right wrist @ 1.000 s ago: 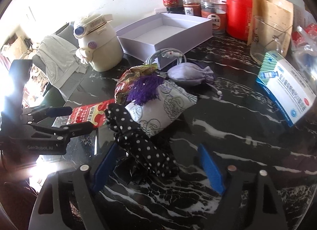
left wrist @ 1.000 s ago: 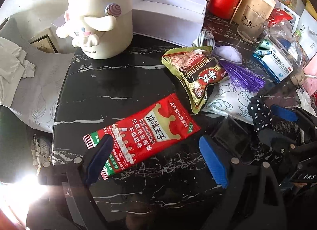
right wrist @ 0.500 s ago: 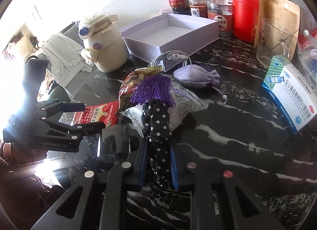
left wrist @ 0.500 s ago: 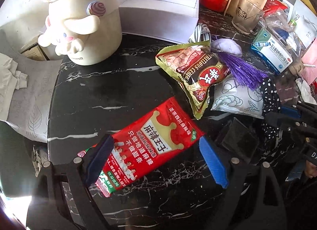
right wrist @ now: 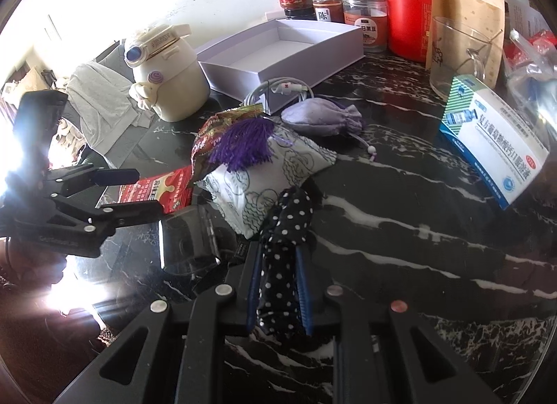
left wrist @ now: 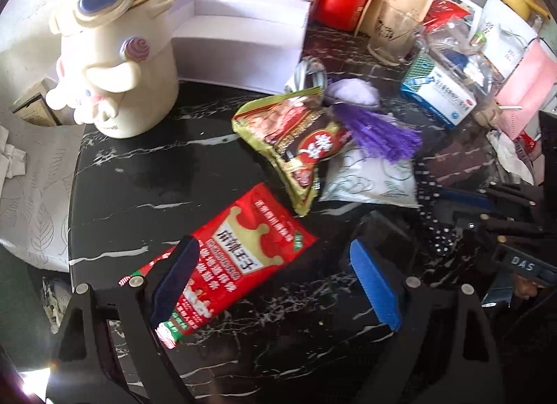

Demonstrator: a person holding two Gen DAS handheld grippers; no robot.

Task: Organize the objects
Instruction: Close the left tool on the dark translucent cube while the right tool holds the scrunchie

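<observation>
The right gripper (right wrist: 278, 296) is squeezed tight on a black cloth with white dots (right wrist: 289, 226). The two blue pads press it from both sides, with almost no gap left. The cloth looks soft, light and floppy. It bunches up between the pads and sticks out past the tips toward 12 o'clock. Its far end touches a white pouch with drawn swirls (right wrist: 278, 164). A soft thing like this will likely droop when lifted, so a hold near the middle seems best.

The left gripper (left wrist: 275, 282) is wide open and holds nothing. Its dark left pad (left wrist: 174, 278) sits over the edge of a red snack bag (left wrist: 236, 254); whether it touches is hard to tell. The blue right pad (left wrist: 374, 285) is well off the bag, above the black marble table (left wrist: 139, 177). The bag lies flat and looks thin, light and shiny, so it may slip. I think it also crinkles. Pinching one short edge looks like the best way to take it.

At 1 o'clock from the red bag lies a green and brown snack bag (left wrist: 296, 139), partly resting on the white pouch, with a purple tassel (left wrist: 379, 132) just beside it. Farther off at 12 o'clock is an open white box (left wrist: 240, 38), a likely home for these things. At 10 o'clock stands a cream toy-shaped jar (left wrist: 118, 66).
</observation>
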